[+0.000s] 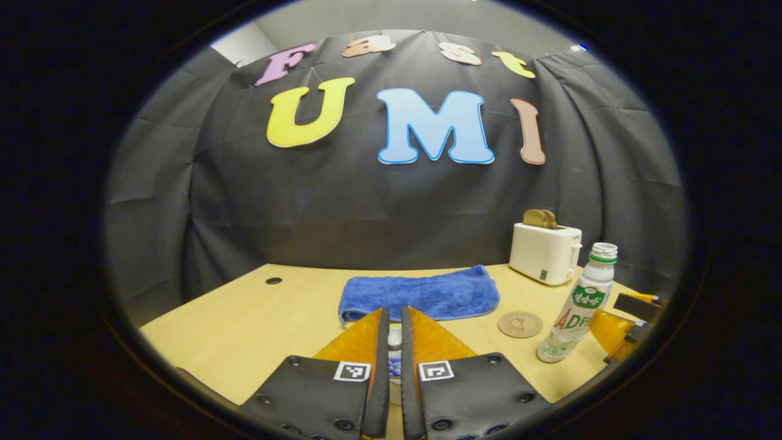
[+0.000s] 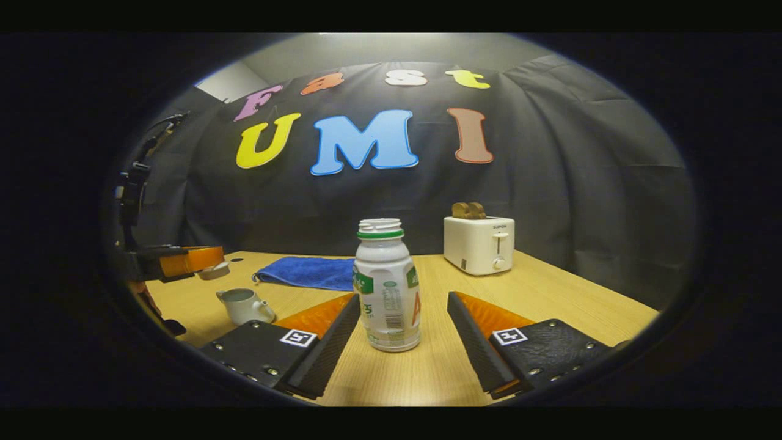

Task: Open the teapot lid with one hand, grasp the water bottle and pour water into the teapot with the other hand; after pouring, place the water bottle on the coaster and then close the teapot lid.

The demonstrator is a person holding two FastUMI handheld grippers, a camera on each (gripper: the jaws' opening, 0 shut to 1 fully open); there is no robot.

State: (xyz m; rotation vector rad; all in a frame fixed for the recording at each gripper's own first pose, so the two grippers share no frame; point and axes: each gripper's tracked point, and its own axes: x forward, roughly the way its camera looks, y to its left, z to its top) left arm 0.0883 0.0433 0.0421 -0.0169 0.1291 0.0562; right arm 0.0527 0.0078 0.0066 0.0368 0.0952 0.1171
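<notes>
In the left gripper view my left gripper is shut on the small white teapot lid, pinched between its fingers. The right gripper view shows that left gripper at the far left, holding the lid up above the open white teapot. The uncapped water bottle with a green neck ring stands upright on the table. My right gripper is open, with one finger on each side of the bottle and a gap to both. The round brown coaster lies just left of the bottle.
A folded blue towel lies at mid-table toward the back. A white toaster with toast in it stands at the back right. The wooden table ends at the black cloth wall.
</notes>
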